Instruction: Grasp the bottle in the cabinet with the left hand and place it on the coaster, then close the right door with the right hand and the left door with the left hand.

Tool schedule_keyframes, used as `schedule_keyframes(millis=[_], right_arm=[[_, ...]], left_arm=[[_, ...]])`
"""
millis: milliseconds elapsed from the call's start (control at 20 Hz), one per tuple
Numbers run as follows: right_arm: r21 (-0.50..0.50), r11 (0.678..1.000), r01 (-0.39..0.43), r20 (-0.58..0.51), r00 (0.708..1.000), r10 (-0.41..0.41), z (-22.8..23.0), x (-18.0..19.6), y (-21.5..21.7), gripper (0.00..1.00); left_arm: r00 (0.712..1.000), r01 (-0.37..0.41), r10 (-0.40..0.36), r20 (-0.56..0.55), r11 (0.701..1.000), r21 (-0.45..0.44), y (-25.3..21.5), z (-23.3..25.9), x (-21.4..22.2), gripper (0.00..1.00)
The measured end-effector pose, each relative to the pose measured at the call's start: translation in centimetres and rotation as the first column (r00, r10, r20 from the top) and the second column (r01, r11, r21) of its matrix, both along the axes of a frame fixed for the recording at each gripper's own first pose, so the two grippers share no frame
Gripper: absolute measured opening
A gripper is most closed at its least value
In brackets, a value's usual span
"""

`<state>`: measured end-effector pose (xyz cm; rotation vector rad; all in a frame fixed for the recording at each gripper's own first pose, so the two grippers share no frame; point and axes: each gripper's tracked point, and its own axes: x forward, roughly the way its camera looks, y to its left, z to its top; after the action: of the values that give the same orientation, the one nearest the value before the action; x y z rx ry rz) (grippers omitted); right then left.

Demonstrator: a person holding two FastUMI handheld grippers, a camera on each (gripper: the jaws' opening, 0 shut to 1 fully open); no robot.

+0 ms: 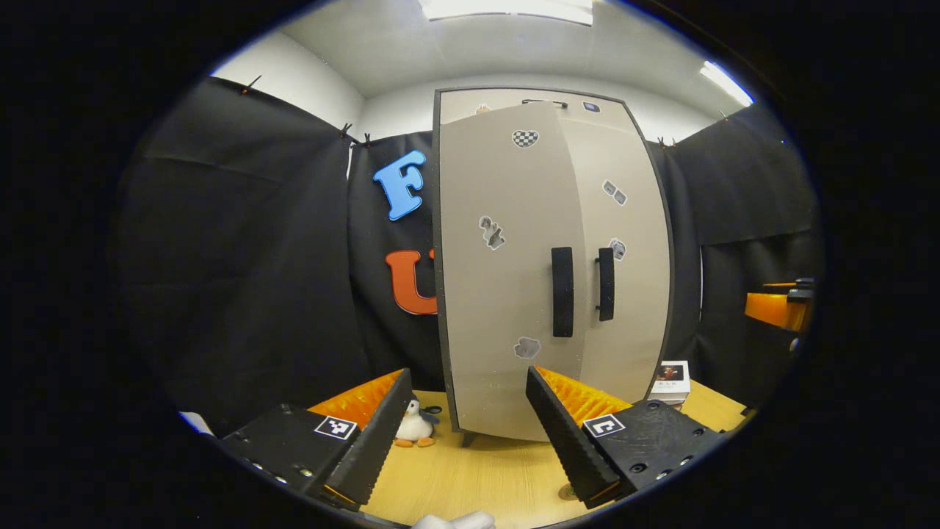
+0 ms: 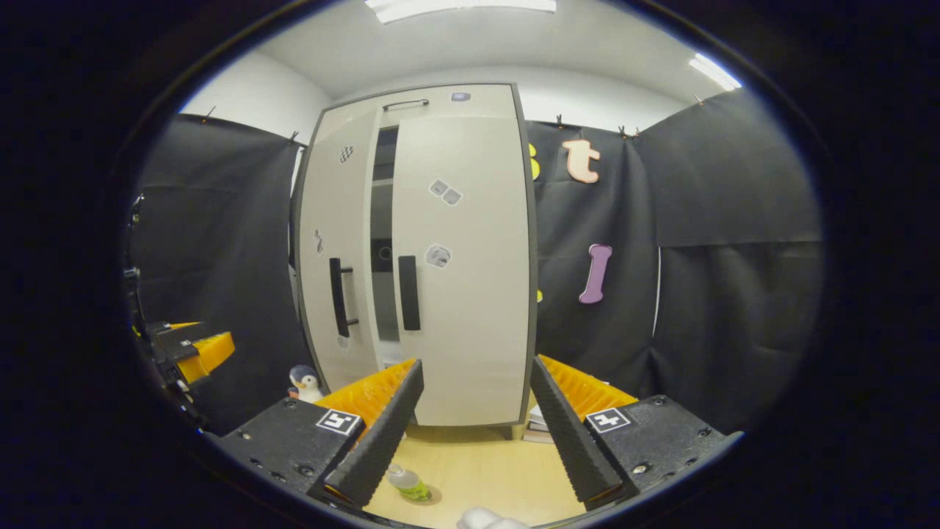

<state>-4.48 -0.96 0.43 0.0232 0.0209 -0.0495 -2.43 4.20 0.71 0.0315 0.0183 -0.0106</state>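
Both grippers, left gripper (image 1: 464, 433) and right gripper (image 2: 470, 433), gape empty before the cabinet (image 2: 418, 257); its left door (image 1: 507, 272) stands ajar, awaiting a push.

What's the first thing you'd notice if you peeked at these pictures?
The tall pale cabinet stands in the middle on the wooden table, its left door ajar with a dark gap beside the right door. A toy penguin sits by the cabinet's left foot, and a small bottle stands on the table near the open right claw.
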Motion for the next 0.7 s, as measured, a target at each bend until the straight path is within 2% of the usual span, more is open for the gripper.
schedule_keyframes(millis=[200, 250, 650, 700], right_arm=[[-0.009, 1.000, -0.020, -0.015, 1.000, 0.019, -0.6, -0.2, 1.1, 0.96], [-0.012, 1.000, -0.019, -0.016, 1.000, 0.019, -0.7, -0.3, 1.2, 0.94], [0.001, 1.000, 0.002, -0.017, 1.000, -0.002, -0.9, -0.8, 0.7, 0.96], [0.001, 1.000, 0.004, -0.017, 1.000, -0.004, -1.0, -0.8, 0.7, 0.94]], left_arm=[[1.000, 0.025, -0.025, -0.004, 1.000, -0.018, -1.2, -0.1, -0.2, 0.96], [1.000, 0.030, -0.030, -0.003, 0.999, -0.019, -1.4, -0.1, -0.2, 0.96], [0.998, 0.058, -0.059, -0.019, 0.998, -0.032, -2.6, -0.5, -0.5, 0.96], [0.998, 0.058, -0.058, -0.019, 0.998, -0.030, -2.6, -0.5, -0.6, 0.96]])
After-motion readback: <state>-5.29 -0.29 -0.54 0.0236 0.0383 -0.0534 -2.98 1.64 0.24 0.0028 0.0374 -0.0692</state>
